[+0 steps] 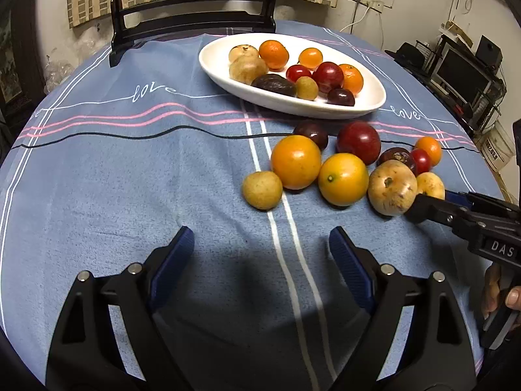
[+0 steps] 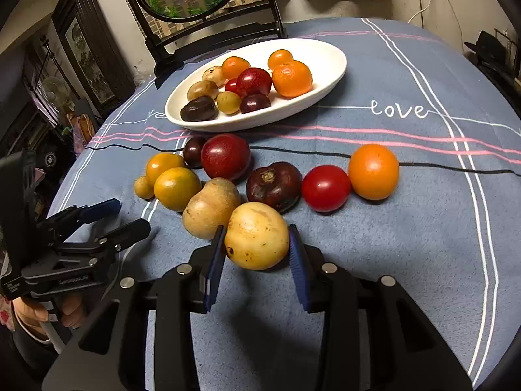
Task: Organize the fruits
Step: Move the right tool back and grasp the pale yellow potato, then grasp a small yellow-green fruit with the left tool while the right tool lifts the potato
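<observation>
A white oval plate (image 1: 221, 60) (image 2: 329, 65) at the far side of the table holds several fruits. More fruits lie loose on the blue cloth in front of it: oranges (image 1: 295, 161), a red plum (image 1: 359, 142), a red tomato (image 2: 325, 188), dark fruits and tan fruits. My right gripper (image 2: 257, 244) is shut on a pale yellow-tan fruit (image 2: 256, 235), (image 1: 430, 185) at the near edge of the pile. My left gripper (image 1: 260, 244) is open and empty above bare cloth, in front of the pile; it shows in the right wrist view (image 2: 127, 215).
A black mirror stand (image 1: 192, 16) stands at the table's far edge behind the plate. The round table's edge curves away on both sides. Shelves with a monitor (image 1: 462, 71) are at the right.
</observation>
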Tool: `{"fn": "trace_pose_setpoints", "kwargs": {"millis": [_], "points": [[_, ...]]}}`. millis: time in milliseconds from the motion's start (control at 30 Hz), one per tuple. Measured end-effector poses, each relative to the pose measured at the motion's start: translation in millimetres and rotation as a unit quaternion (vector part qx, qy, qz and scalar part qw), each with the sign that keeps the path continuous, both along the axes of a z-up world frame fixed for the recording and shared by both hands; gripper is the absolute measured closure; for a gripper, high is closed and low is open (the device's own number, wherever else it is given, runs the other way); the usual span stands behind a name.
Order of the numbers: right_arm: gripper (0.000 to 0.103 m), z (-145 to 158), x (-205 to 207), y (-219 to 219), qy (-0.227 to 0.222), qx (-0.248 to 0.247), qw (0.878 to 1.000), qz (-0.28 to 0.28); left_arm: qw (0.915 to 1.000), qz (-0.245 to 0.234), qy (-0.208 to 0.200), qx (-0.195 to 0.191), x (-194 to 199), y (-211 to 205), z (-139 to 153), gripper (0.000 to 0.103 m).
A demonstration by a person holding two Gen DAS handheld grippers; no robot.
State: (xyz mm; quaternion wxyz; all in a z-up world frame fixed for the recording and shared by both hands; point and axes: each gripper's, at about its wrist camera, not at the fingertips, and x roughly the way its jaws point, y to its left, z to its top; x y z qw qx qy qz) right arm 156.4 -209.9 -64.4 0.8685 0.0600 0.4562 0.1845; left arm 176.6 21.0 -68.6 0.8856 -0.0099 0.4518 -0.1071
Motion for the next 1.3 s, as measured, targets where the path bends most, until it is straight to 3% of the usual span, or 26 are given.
{"fn": "trace_pose_setpoints", "kwargs": {"millis": [200,367,500,867,1167,1300], "points": [[0.065,7,-9,2,-0.010,0.008,1.000,0.014,0.9994,0.018,-0.003,0.028,-1,-4,5,0.016],[0.065,11,-13,2,-0.021,0.014,0.999,0.023,0.9976,-0.001,-0.001,0.069,8,-18,13,0.016],[0.065,12,-14,2,-0.023,0.016,0.999,0.023,0.9990,-0.007,0.016,0.042,22,-14,9,0.017],[0.065,11,-14,5,-0.024,0.009,0.999,0.025,0.9952,-0.037,-0.015,0.089,27,-22,5,0.064],[0.065,11,-14,5,-0.021,0.008,0.999,0.025,0.9933,-0.048,-0.033,0.100,25,-26,6,0.077],[0.065,11,-14,5,-0.021,0.008,0.999,0.023,0.9959,-0.049,-0.027,0.072,18,-22,11,0.077]]}}
